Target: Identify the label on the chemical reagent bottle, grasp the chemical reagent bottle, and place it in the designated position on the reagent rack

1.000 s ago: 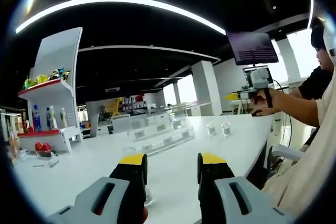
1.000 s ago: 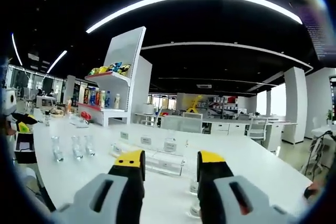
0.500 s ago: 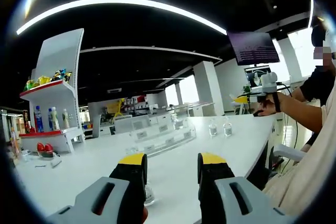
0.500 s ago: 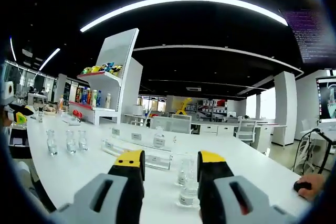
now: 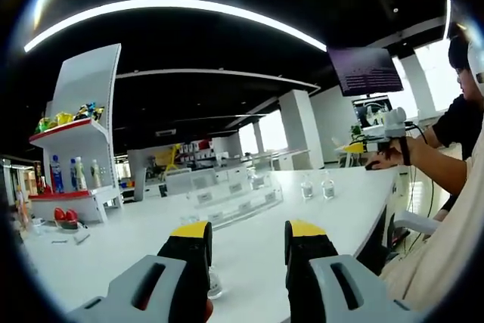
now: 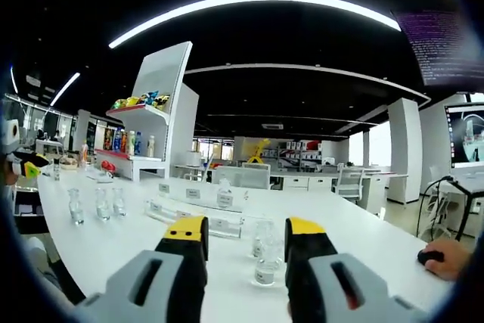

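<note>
Left gripper view: the left gripper (image 5: 247, 241) hangs over the white table (image 5: 325, 209), jaws parted, nothing between them. The clear reagent rack (image 5: 234, 200) has crept slightly closer, and two small bottles (image 5: 316, 185) stand near the far edge.

Right gripper view: the right gripper (image 6: 246, 238) is open and empty too, but it has swung towards the nearest reagent bottle (image 6: 265, 262), now just beyond its jaws. It's clear glass with a pale label, unreadable from here. A grasp looks close.
</note>
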### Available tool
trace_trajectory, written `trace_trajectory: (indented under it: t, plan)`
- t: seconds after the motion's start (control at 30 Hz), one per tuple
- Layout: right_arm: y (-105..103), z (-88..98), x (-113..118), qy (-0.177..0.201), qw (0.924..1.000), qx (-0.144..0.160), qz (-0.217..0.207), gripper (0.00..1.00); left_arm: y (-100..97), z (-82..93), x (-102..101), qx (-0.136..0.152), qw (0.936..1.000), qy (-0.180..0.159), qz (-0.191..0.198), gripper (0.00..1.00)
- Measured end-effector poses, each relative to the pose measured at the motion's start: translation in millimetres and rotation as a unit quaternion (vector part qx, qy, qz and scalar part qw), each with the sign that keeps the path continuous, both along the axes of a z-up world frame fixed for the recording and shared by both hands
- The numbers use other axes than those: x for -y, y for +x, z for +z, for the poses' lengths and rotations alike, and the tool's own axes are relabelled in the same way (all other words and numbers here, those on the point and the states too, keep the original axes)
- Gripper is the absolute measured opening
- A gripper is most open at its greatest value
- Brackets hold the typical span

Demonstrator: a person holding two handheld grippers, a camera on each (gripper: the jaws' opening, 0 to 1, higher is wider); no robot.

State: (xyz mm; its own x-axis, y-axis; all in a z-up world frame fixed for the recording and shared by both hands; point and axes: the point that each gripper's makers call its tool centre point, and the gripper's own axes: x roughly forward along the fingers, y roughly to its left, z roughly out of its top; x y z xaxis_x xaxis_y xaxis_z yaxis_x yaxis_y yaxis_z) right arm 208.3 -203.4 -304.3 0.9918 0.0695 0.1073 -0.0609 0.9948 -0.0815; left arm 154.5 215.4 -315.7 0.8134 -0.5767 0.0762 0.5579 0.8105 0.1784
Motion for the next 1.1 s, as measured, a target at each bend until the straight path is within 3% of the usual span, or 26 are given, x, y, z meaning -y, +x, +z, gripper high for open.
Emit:
trace_trajectory:
  t: [0.7,1.1]
  plan:
    - [-12.0,-3.7,-3.3,0.005,1.0,-0.001,0.007,0.41,-2.5,1.8,-8.5,0.002,1.0,-0.002,0.008,0.4]
    - [-16.1,-6.6,-1.6,0.007,0.9999,-0.002,0.012,0.42,-0.3,0.8,-1.6,0.001,1.0,-0.002,0.002,0.4]
